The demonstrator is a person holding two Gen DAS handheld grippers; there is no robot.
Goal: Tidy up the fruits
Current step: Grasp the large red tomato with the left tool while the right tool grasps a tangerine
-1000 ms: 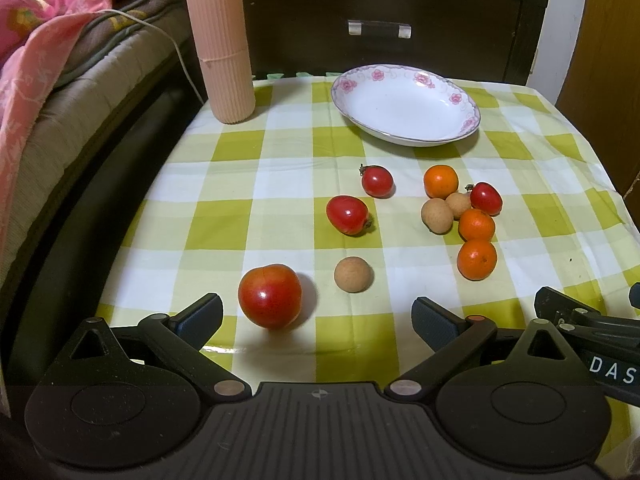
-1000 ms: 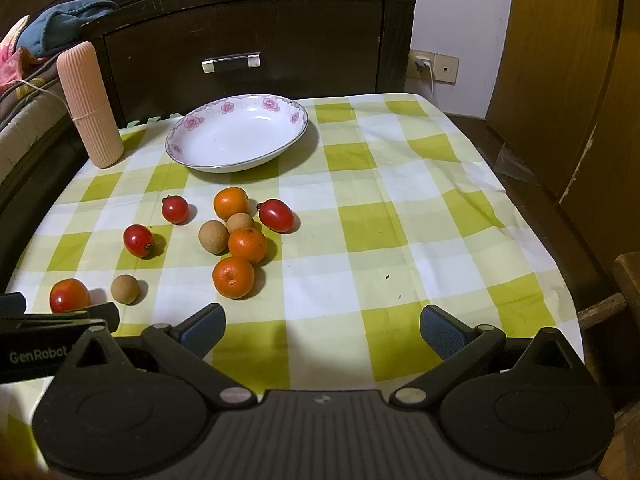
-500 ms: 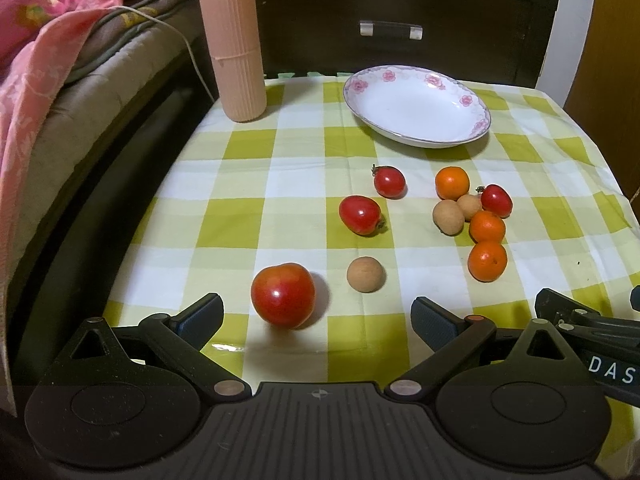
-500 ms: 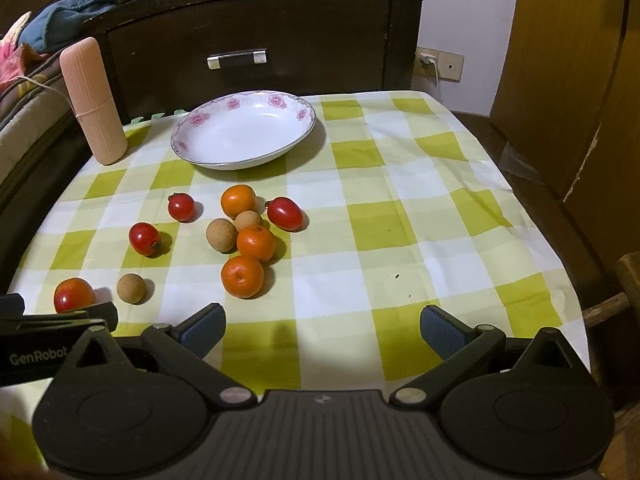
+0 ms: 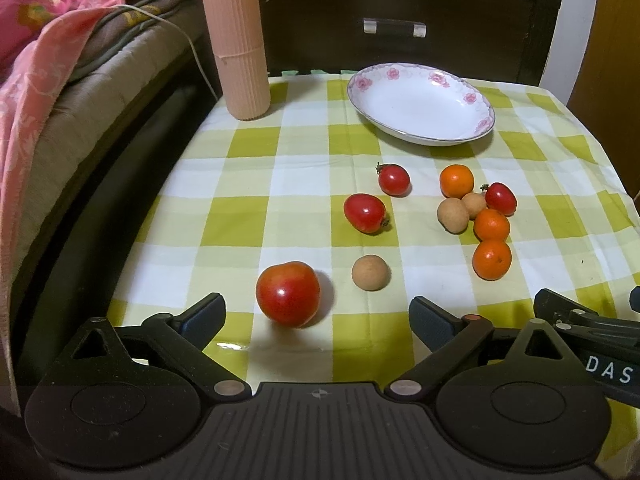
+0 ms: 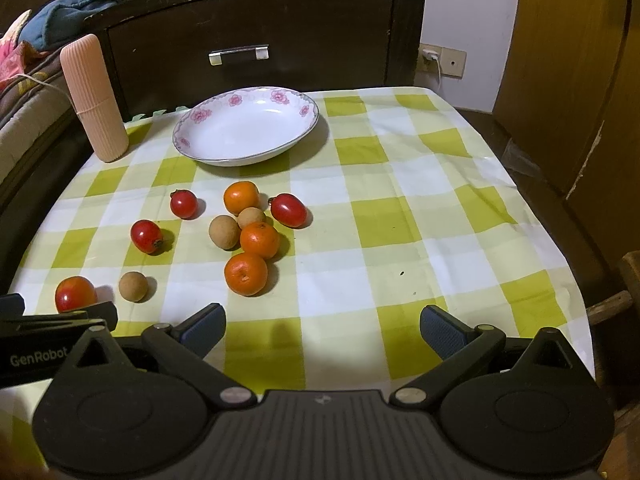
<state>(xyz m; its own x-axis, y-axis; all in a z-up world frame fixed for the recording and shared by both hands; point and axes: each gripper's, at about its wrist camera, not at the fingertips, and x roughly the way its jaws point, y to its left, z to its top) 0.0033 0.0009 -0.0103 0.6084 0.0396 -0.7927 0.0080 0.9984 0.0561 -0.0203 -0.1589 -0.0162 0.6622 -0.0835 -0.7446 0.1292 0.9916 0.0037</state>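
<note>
The flowered dish (image 6: 246, 126) sat bare at the table's far side; the fruits (image 6: 248, 236) lay loose on the checked cloth (image 6: 400, 216). Left gripper (image 5: 316, 312) and right gripper (image 6: 322, 326) gaped wide, holding nothing.

— What's behind the table? I see a dark wood headboard (image 6: 256, 32) with a metal handle (image 6: 239, 55).
— White wall (image 6: 468, 8) with a socket (image 6: 442, 62), wooden wardrobe (image 6: 576, 80) right, bed with pink blanket (image 5: 36, 64) left. Dim warm light.
</note>
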